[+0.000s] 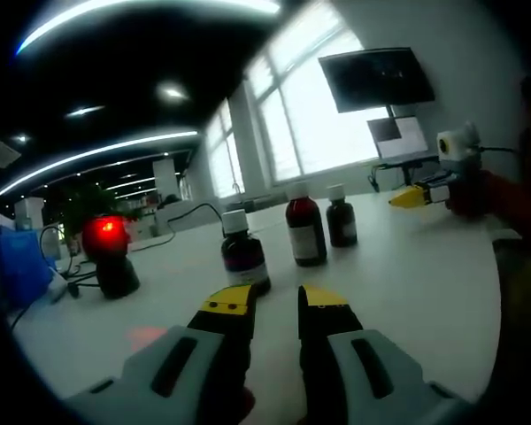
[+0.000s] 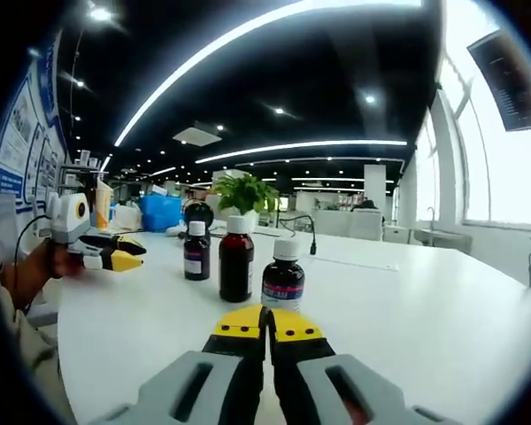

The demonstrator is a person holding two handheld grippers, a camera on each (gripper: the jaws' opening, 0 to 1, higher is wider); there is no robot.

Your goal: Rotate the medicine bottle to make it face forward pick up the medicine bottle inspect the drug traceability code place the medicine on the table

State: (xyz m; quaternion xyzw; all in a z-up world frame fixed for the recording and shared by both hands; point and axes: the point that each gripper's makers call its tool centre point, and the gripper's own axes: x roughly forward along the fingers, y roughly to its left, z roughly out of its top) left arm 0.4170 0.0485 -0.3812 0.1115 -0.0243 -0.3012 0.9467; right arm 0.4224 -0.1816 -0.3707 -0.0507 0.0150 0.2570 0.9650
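Medicine bottles (image 1: 245, 251), three, upright in a row on white worktop (image 1: 407, 274). Nearest bottle (image 2: 283, 283) just beyond right tongs (image 2: 267, 324), clenched empty. Left tongs (image 1: 276, 301) released, short of the row.

No lettering legible anywhere. Three medicine bottles (image 2: 236, 257) on the white table (image 2: 442, 310) carry labels, print too small and blurred to read. Wall posters (image 2: 18, 142) at the edge of the right gripper view show blue headers, text illegible. Wall-mounted screen (image 1: 376, 78) in the left gripper view dark, nothing readable on it.
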